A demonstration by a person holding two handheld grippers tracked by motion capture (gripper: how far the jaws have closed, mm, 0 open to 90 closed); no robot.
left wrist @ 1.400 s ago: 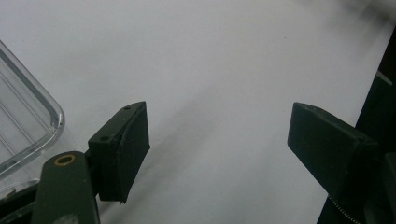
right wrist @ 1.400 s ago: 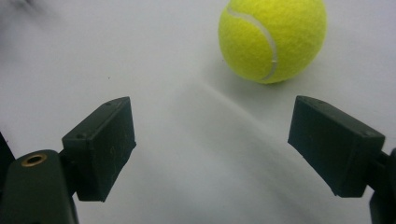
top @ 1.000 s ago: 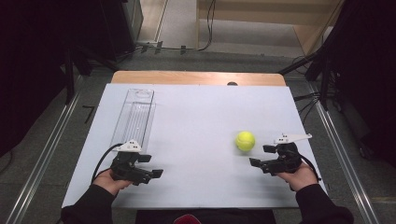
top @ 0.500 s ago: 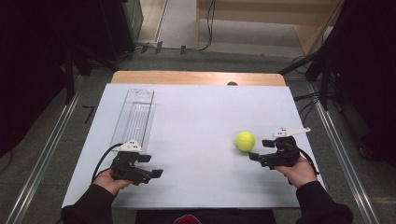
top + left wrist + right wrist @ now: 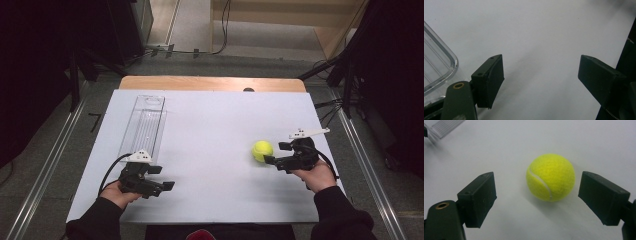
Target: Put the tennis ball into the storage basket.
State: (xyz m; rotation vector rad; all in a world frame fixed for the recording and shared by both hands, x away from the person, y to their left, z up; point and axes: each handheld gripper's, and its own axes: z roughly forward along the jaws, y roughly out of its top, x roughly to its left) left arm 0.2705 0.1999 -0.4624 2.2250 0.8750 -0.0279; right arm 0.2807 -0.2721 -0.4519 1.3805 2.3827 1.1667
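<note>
Your table (image 5: 210, 120) is a flat, matte white sheet over a pale wooden top, with grey floor and dark equipment around it. On its left half lies a long, clear plastic tray (image 5: 145, 125), rectangular with rounded corners and fine ribs along its floor; one glossy corner of it shows at the left edge of the left gripper view (image 5: 439, 67). The ball (image 5: 262, 150) sits on the right half of the sheet, well apart from the tray: a round, fuzzy yellow-green tennis ball with a curved white seam, resting on the bare surface. Your right gripper (image 5: 272, 161) lies just beside it, jaws pointing at it from the right. In the right gripper view the ball (image 5: 550, 177) lies ahead of and between the two blocky black pads (image 5: 480, 195), with white sheet visible on both sides, so those jaws stand apart and grasp nothing. Your left gripper (image 5: 167, 186) is near the front edge, just below the near end of the tray, pointing right. In its own view the flat, matte black pads (image 5: 491, 77) are spread wide over bare sheet, released, with nothing between them. A black cable (image 5: 107, 172) loops from that gripper.
</note>
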